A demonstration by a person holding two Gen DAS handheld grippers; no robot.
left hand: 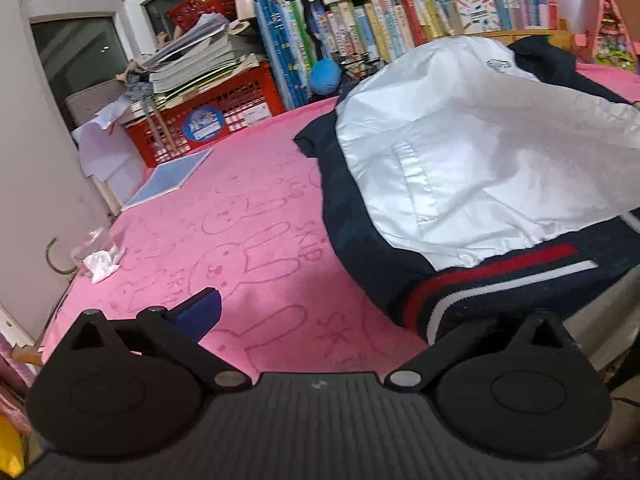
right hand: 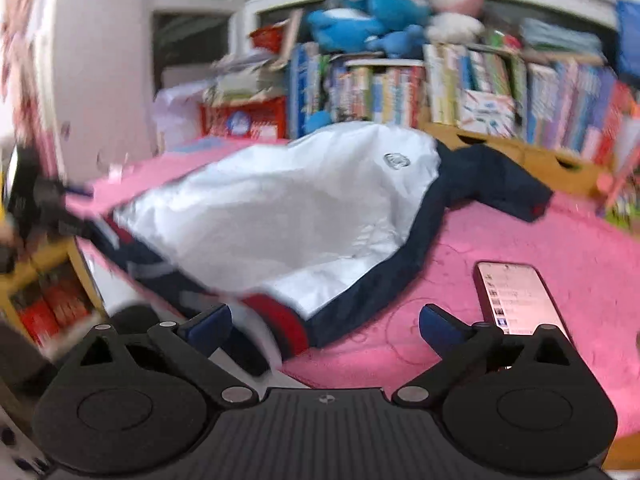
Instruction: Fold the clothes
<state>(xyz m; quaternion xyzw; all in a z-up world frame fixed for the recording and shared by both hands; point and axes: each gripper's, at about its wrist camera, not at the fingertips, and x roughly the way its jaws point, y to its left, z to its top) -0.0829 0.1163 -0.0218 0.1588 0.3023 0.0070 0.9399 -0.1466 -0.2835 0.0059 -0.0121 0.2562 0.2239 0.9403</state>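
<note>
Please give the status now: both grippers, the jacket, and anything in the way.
Left gripper open, empty. Right gripper open, empty. Jacket lies on pink blanket, hem near grippers. Phone beside jacket.

Pink rabbit-print cover; lit phone lying on it; red crate stacked with papers; bookshelf; blue plush toys.

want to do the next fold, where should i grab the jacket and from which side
Grip the jacket by its striped ribbed hem, coming in low from the near table edge. That band is thick, lies at the front and partly hangs over the edge, so the open right tool can slide around it. Keep clear of the phone.
</note>
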